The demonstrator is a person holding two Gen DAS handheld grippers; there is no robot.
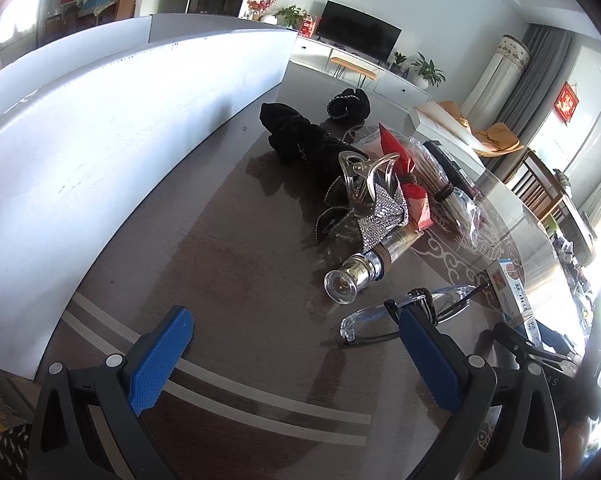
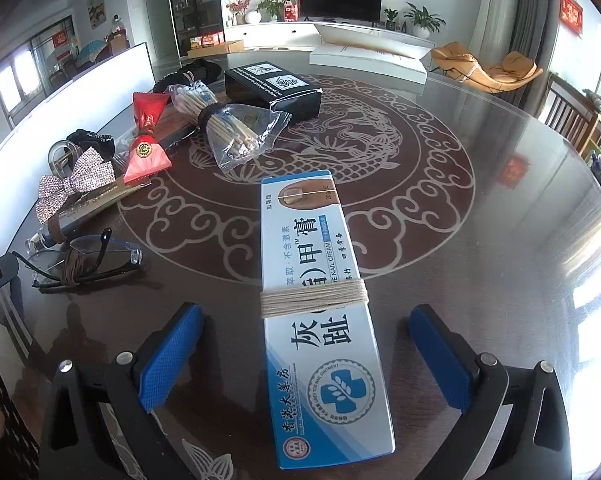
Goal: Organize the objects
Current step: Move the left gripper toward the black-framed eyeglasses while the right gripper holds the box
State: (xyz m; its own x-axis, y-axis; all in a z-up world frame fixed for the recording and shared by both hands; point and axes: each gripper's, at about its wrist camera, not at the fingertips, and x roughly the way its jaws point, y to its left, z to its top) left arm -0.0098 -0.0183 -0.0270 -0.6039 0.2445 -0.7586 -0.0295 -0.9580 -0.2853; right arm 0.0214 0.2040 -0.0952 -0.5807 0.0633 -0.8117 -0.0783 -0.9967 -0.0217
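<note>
A long blue-and-white nail cream box (image 2: 312, 240), wound with beige string, lies flat on the dark glass table (image 2: 480, 240). My right gripper (image 2: 305, 314) is open and straddles the box's near end; its blue pads (image 2: 172, 356) stand clear of both sides. My left gripper (image 1: 289, 312) is open over bare table with nothing between its fingers. Just beyond its right finger lie clear glasses (image 1: 400, 312) tied with a brown band. Past them are a clear-capped bottle (image 1: 352, 284), a rhinestone bow (image 1: 384, 208), a red packet (image 1: 404, 172) and a black cloth (image 1: 296, 136).
A white board (image 1: 100, 140) walls the table's left side. A bagged bundle of sticks (image 2: 228, 128), a black box (image 2: 276, 88) and an open white box (image 2: 368, 60) lie farther back. A wooden chair (image 2: 572, 116) stands at the right rim.
</note>
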